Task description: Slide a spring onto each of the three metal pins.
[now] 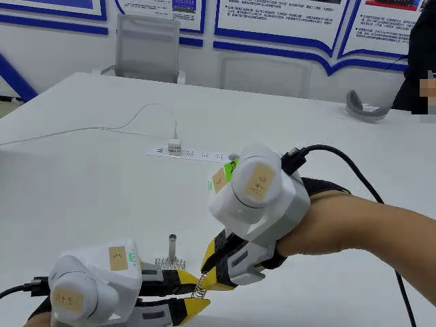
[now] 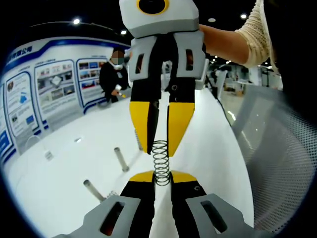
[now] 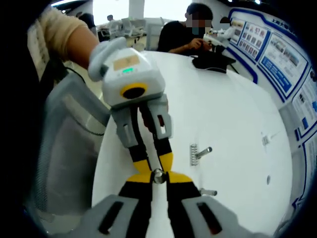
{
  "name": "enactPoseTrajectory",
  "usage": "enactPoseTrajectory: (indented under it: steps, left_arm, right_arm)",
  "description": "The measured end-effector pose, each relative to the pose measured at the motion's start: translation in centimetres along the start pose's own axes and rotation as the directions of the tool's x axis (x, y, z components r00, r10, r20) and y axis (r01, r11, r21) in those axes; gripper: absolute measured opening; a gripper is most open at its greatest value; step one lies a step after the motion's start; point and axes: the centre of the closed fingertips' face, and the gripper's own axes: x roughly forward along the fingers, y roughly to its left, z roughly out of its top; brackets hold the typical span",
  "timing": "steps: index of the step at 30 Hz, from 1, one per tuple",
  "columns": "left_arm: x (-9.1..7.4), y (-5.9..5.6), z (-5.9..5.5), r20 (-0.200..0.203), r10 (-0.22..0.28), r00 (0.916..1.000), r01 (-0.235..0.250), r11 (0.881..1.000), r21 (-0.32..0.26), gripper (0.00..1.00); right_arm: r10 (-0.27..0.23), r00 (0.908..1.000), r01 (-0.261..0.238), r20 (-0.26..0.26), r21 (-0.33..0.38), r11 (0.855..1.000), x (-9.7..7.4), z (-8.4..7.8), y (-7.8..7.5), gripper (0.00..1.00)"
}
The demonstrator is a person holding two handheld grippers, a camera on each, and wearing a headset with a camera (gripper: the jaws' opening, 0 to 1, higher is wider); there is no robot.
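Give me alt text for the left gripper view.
A small spring is pinched between the yellow tips of the left tool at the bottom and the right tool at the top. Left of them, two metal pins stand on the white table.

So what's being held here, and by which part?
A spring, by both ends: the left gripper clamps one end, the right gripper the other.

A thin coiled spring (image 2: 160, 161) runs straight between the left gripper (image 2: 161, 178) and the right gripper (image 2: 159, 148), pinched at both ends. Two bare metal pins (image 2: 120, 158) stand upright nearby.
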Motion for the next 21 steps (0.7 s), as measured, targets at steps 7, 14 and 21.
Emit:
enactPoseTrajectory:
  steps: [7, 14, 21]
  left_arm:
    - [0.02, 0.19, 0.03, 0.013, 0.005, 0.9999, -0.005, 1.000, -0.016, 0.11]
    - [0.01, 0.27, 0.05, 0.017, 0.006, 0.9998, -0.006, 1.000, -0.018, 0.11]
    - [-0.02, 0.38, 0.33, 0.027, 0.009, 0.9996, -0.009, 1.000, -0.023, 0.11]
  right_arm:
    - [0.005, 1.0000, -0.005, 0.004, 0.007, 1.000, 0.19, 0.07, 0.00, 0.15]
    - [0.007, 0.9999, -0.007, -0.013, 0.013, 1.000, 0.49, -0.43, -0.10, 0.15]
    - [0.009, 0.9999, -0.009, -0.014, 0.016, 1.000, 0.93, -0.50, -0.11, 0.13]
